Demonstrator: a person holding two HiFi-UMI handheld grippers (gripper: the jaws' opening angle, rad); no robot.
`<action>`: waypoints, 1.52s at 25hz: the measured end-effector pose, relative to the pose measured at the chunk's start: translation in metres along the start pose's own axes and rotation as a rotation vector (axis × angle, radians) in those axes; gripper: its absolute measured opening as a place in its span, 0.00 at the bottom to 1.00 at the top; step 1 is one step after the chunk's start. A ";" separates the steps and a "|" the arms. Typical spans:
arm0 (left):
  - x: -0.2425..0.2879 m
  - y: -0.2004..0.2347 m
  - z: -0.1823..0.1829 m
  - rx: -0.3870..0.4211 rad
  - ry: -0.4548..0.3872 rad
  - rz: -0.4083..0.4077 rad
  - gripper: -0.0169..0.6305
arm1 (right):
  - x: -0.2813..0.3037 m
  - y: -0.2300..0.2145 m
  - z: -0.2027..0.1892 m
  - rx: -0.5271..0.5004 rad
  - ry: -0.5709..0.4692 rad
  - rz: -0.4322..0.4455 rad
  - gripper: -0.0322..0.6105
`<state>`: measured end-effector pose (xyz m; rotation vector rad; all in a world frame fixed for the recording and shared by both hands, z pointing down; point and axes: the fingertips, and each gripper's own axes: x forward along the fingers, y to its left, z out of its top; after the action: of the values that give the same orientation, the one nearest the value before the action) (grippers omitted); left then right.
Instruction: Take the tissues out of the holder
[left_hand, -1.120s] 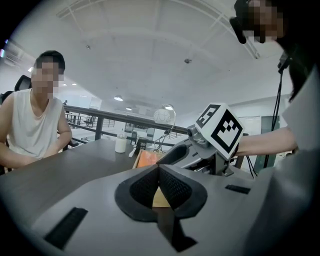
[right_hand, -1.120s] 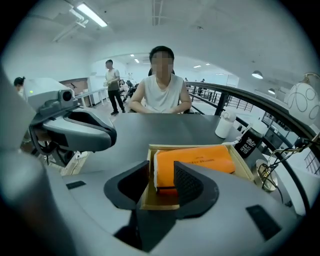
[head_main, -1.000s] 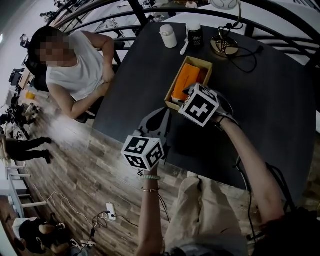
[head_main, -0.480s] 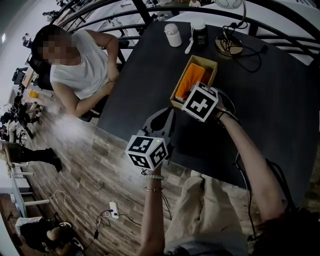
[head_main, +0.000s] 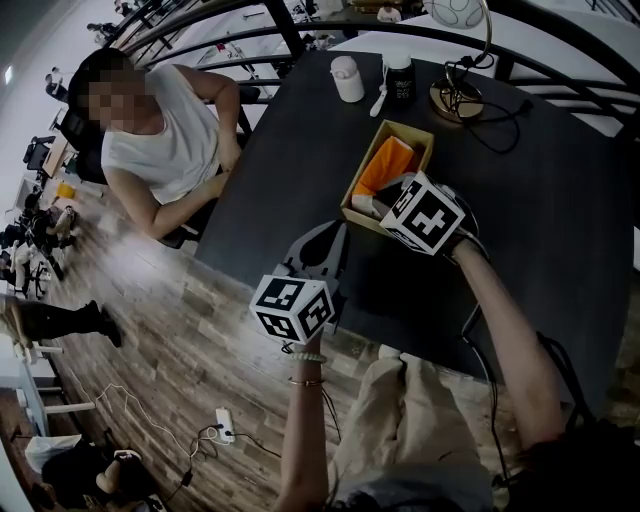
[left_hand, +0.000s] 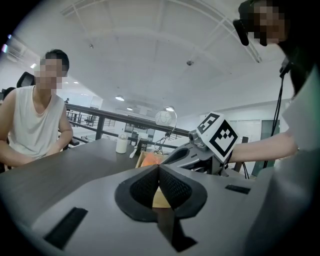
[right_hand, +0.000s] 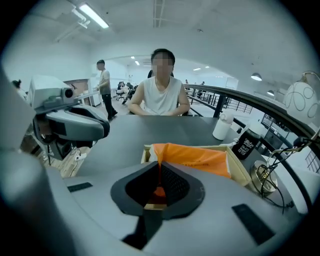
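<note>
Whereas a second ago the right gripper (right_hand: 159, 175) hung with its jaws spread wide over the near end of the holder (head_main: 420, 137), those jaws are now closing, almost together, with a corner of the orange tissue pack (right_hand: 197, 159) caught between the pads; its own view shows thin orange wrapper running up the slit between them. Seen from the head view, it has also sunk closer to the holder's near end. The pack lies in the holder, with only that near corner drawn up toward the jaws. The holder stands where it did, toward the far edge of the tabletop (head_main: 540, 230), short of the cup (head_main: 347, 78) and jar (head_main: 400, 75) at that edge. The left gripper (left_hand: 159, 181) has hardly shifted; it hovers over the near left edge of the tabletop, jaws pressed together on nothing, well apart from the holder. I judge the grasp is only now being made, so the lift is still to come; with just a thin corner of wrapper pinched, the pack might slip free or drag the light holder along.
</note>
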<state>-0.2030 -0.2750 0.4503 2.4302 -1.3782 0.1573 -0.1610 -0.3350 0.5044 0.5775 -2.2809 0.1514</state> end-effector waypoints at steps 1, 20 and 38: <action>0.000 0.001 0.001 -0.001 -0.001 -0.001 0.04 | -0.003 -0.002 0.003 0.018 -0.018 0.001 0.09; -0.004 -0.013 0.060 0.061 -0.089 -0.082 0.04 | -0.083 -0.025 0.041 0.200 -0.243 -0.045 0.09; 0.001 -0.055 0.078 0.102 -0.128 -0.173 0.04 | -0.155 -0.023 0.044 0.196 -0.327 -0.116 0.09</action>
<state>-0.1615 -0.2766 0.3645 2.6718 -1.2298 0.0302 -0.0856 -0.3125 0.3618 0.8905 -2.5563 0.2397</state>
